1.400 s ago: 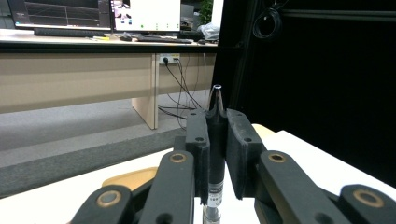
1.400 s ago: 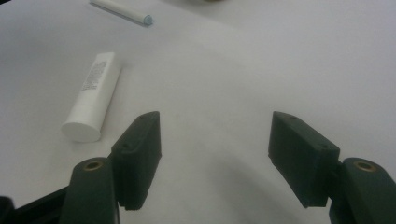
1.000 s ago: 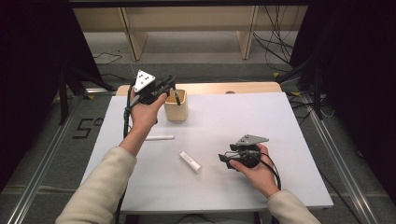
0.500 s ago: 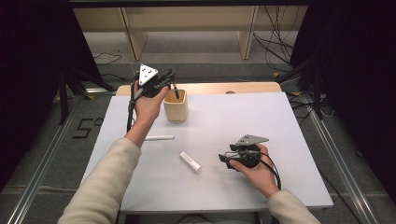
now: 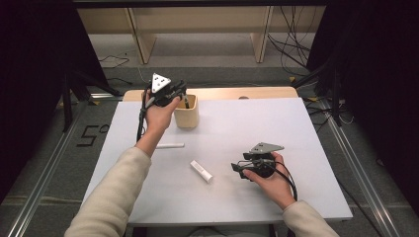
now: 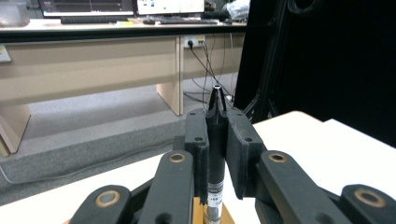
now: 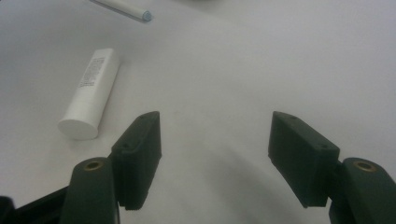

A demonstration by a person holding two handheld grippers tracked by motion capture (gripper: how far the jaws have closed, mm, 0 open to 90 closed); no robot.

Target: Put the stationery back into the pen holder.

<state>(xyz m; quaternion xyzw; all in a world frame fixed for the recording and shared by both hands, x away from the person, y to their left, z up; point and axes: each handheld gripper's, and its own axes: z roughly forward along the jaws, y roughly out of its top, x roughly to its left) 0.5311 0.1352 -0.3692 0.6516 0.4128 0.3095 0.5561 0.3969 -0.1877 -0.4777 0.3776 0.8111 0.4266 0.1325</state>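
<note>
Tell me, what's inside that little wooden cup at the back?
A black pen held by the left gripper dips into the wooden cup. The gripper and hand cover most of the opening, so anything else inside is hidden.

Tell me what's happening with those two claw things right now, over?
Left tool shut on black pen, above wooden cup. Right tool open, empty, low over table. White tube and white pen lie loose; path clear.
</note>
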